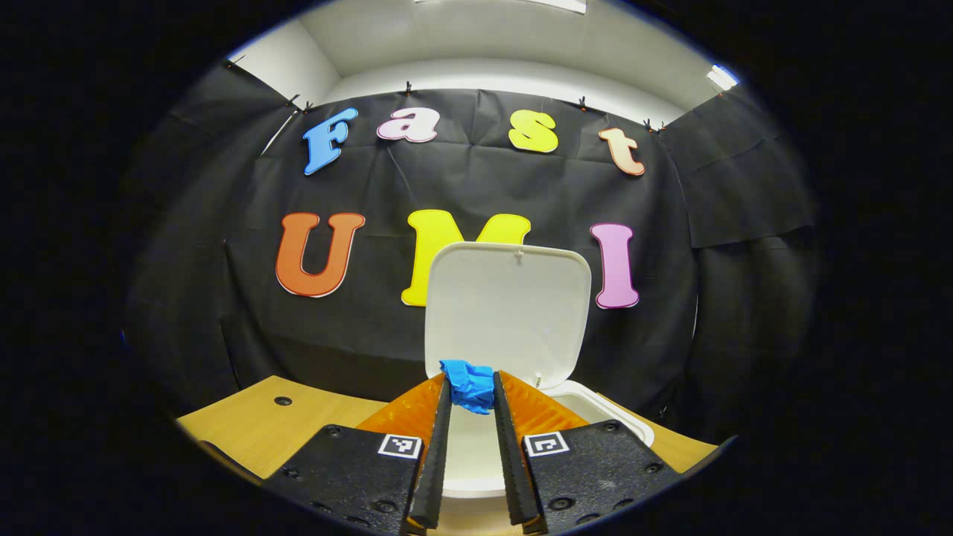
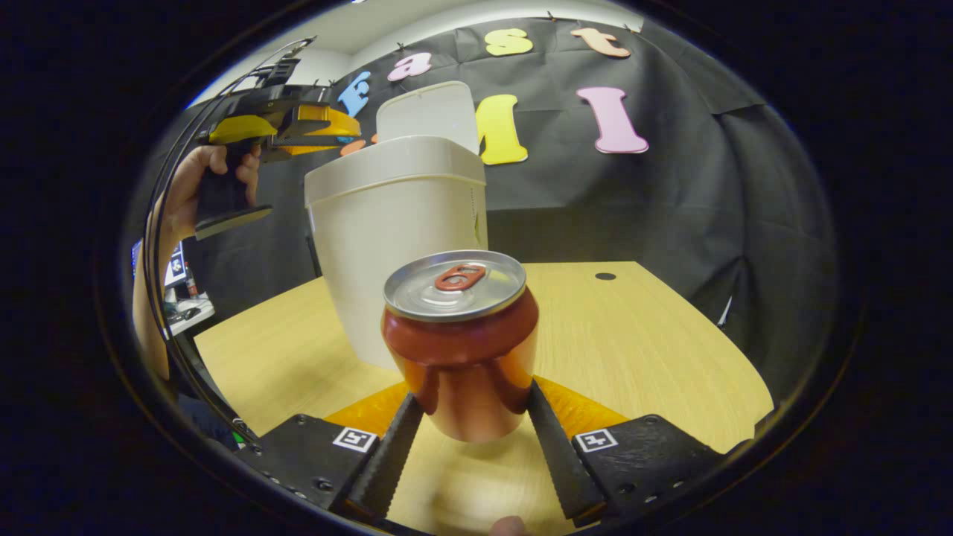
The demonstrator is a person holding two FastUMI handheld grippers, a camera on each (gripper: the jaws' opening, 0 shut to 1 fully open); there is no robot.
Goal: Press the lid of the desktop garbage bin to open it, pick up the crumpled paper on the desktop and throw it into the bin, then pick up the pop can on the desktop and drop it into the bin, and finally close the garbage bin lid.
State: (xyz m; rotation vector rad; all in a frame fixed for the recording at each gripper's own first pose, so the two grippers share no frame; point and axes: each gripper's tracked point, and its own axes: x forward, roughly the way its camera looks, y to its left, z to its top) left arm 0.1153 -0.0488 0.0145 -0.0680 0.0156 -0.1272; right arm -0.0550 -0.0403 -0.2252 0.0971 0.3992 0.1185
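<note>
Left gripper [image 1: 472,398] clamped on the blue crumpled paper [image 1: 469,384], held above the open white garbage bin [image 1: 595,406], its lid [image 1: 508,309] raised upright behind. Right gripper [image 2: 476,417] low over the wooden counter [image 2: 640,350], fingers flanking the upright red pop can [image 2: 460,342]. They appear to touch its base, though contact is hard to confirm.

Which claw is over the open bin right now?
The left claw, pinching the blue crumpled paper above the bin, whose lid stands open. The right claw is down at the desk, around the pop can.
</note>
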